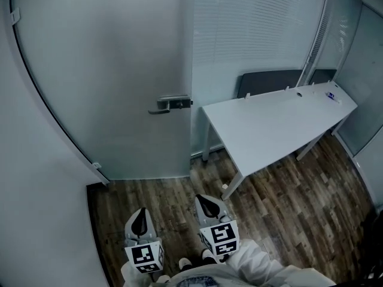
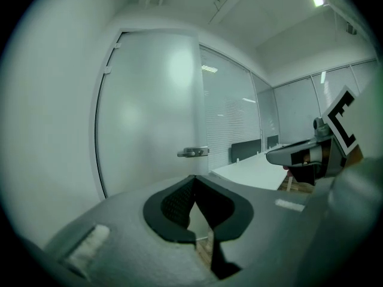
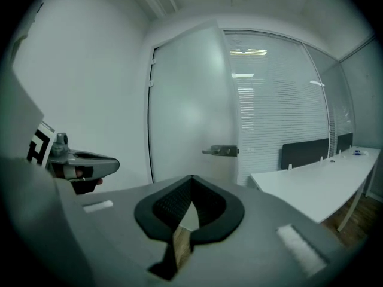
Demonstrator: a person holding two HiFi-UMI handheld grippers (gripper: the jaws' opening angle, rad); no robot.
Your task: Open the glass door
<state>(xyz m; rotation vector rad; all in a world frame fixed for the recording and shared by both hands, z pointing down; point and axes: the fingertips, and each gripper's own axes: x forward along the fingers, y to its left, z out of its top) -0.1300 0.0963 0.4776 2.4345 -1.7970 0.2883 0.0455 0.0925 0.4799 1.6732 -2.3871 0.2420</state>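
Head view: frosted glass door [image 1: 114, 70] fills the upper left of the frame and looks closed, its handle [image 1: 170, 104] at centre, close to the door's right edge. Blinds [image 1: 257, 23] to the upper right. White table [image 1: 281, 124] at right, on a wood floor [image 1: 173, 199]. Left gripper [image 1: 141, 215] and right gripper [image 1: 207, 201] sit side by side at bottom centre, both pointing up the frame toward the door and well apart from it.

Left gripper view: jaws pinched tip to tip, nothing between them. Door [image 2: 149, 112] ahead at centre left, handle [image 2: 193, 152] just above the jaw tips in the frame. The right gripper [image 2: 299, 154] shows at the right edge.

Right gripper view: jaws closed tip to tip, empty. Door [image 3: 191, 106] at centre, handle [image 3: 220, 151] right of centre. The left gripper [image 3: 84, 163] shows at the left edge, the table [image 3: 323, 184] at lower right.
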